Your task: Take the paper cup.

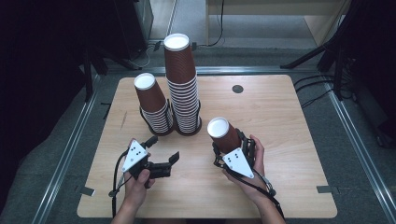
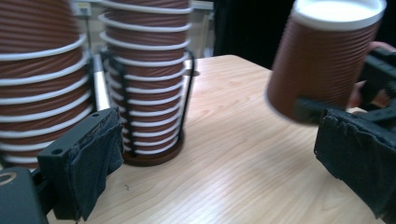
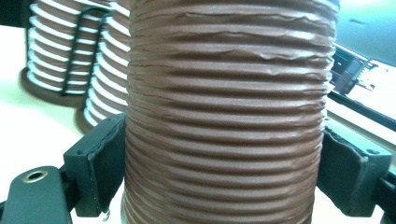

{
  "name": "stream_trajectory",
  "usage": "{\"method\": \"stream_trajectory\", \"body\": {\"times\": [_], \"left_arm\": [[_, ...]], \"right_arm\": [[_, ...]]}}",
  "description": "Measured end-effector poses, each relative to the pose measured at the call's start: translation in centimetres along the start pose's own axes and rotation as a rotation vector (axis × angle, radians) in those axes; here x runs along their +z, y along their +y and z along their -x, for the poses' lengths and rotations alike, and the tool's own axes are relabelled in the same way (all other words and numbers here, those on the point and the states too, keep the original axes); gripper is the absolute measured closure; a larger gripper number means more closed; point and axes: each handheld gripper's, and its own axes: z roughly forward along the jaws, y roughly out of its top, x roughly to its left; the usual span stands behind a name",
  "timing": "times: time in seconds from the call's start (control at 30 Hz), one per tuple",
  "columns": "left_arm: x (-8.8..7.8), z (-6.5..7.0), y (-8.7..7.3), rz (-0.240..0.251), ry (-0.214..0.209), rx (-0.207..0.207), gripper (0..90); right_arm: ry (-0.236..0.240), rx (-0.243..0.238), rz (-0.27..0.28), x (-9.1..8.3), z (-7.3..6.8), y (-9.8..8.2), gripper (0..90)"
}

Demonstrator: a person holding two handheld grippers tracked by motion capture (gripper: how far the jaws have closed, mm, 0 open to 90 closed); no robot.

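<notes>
The right gripper (image 1: 227, 148) clamps one brown ribbed paper cup (image 1: 224, 134) (upside down), not yet stacked; the left gripper (image 1: 164, 150) waits wide open.

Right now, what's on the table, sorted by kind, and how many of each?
Stacks of brown cups in black wire holders: 2, a short stack and a tall stack
Single brown cup, clamped in the right gripper: 1
Hand-held grippers: 2, counting the open left gripper
Total: 5

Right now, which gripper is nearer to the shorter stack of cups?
Left. The left gripper sits open just in front of the shorter stack, a small gap away. The right gripper, shut on a single cup, is farther off to the right.
</notes>
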Motion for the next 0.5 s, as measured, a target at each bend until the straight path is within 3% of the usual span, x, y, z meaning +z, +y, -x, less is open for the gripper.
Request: {"method": "stream_trajectory", "body": {"times": [0.33,0.5], "left_arm": [[0.1,0.8,0.5,-0.015,-0.085,0.010,2.1],[0.2,0.9,0.6,-0.026,-0.123,0.000,2.1]], "right_arm": [[0.065,-0.128,0.019,-0.1,-1.7,-0.2,13.1],[0.073,-0.161,0.027,-0.1,-2.0,-0.3,13.1]]}}
